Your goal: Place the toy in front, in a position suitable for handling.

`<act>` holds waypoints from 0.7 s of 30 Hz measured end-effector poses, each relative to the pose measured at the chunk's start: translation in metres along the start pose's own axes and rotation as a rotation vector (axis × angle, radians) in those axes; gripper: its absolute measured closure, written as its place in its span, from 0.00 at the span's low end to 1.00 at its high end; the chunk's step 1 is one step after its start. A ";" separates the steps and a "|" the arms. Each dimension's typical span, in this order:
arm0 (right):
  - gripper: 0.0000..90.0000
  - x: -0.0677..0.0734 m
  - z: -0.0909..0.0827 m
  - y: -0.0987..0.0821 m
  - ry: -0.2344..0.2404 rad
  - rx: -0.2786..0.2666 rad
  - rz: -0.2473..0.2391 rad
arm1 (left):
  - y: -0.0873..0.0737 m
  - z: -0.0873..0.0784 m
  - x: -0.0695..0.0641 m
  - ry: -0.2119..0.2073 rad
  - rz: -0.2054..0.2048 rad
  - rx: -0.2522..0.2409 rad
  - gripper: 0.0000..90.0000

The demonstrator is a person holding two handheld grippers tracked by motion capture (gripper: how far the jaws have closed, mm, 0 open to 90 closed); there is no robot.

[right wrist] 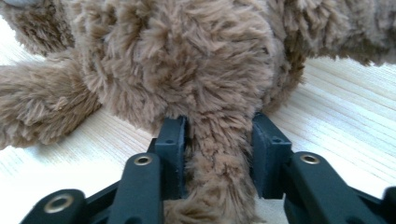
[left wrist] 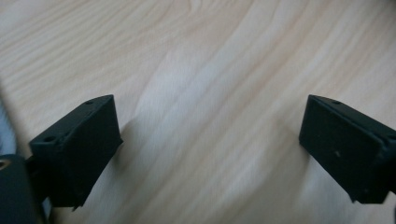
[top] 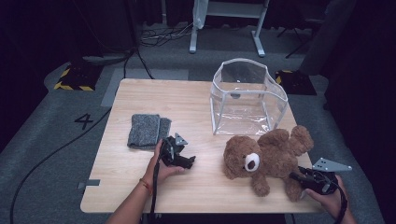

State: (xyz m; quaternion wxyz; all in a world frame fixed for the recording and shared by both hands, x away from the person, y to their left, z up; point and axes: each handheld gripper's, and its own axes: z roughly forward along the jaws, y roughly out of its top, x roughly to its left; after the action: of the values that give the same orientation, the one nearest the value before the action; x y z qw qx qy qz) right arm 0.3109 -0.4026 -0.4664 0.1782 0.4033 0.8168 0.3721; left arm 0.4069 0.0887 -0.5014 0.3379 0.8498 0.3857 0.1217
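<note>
Between the right hand-held gripper's (right wrist: 217,154) jaws a teddy bear's (top: 266,156) leg was gripped; the open left hand-held gripper (top: 187,161) was held left of it.

One teddy bear (top: 266,156), one clear bag (top: 246,98), seemingly one folded grey cloth (top: 148,131).

- High view: fixed above the person's side, looking forward and down on the whole bench (top: 196,102), floor beyond
- Left gripper view: very near the bare bench top, facing down along its own tongs (left wrist: 210,154)
- Right gripper view: low, close on the teddy bear (right wrist: 196,70), shared with the high view
</note>
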 end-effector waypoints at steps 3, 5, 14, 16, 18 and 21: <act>0.63 -0.001 0.000 0.000 -0.003 -0.004 0.001 | 0.010 0.004 0.000 -0.041 0.009 -0.012 0.23; 0.61 -0.001 0.000 0.000 -0.007 -0.005 0.001 | 0.024 0.008 -0.003 -0.060 0.034 -0.023 0.17; 0.56 -0.002 0.002 0.000 -0.008 -0.016 -0.008 | 0.083 0.016 -0.007 -0.109 0.058 -0.143 0.21; 0.55 -0.001 0.002 0.000 -0.007 -0.017 -0.009 | 0.095 0.017 -0.009 -0.112 0.066 -0.160 0.24; 0.54 -0.001 0.003 0.000 -0.006 -0.019 -0.011 | 0.105 0.018 -0.012 -0.130 0.069 -0.179 0.29; 0.53 -0.002 0.003 0.000 -0.007 -0.019 -0.013 | 0.118 0.021 -0.019 -0.123 0.088 -0.194 0.40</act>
State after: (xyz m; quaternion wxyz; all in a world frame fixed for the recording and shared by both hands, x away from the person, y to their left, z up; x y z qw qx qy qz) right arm 0.3137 -0.4026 -0.4687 0.1871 0.3974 0.8153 0.3773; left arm 0.4715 0.0085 -0.4372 0.4360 0.8350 0.3130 0.1209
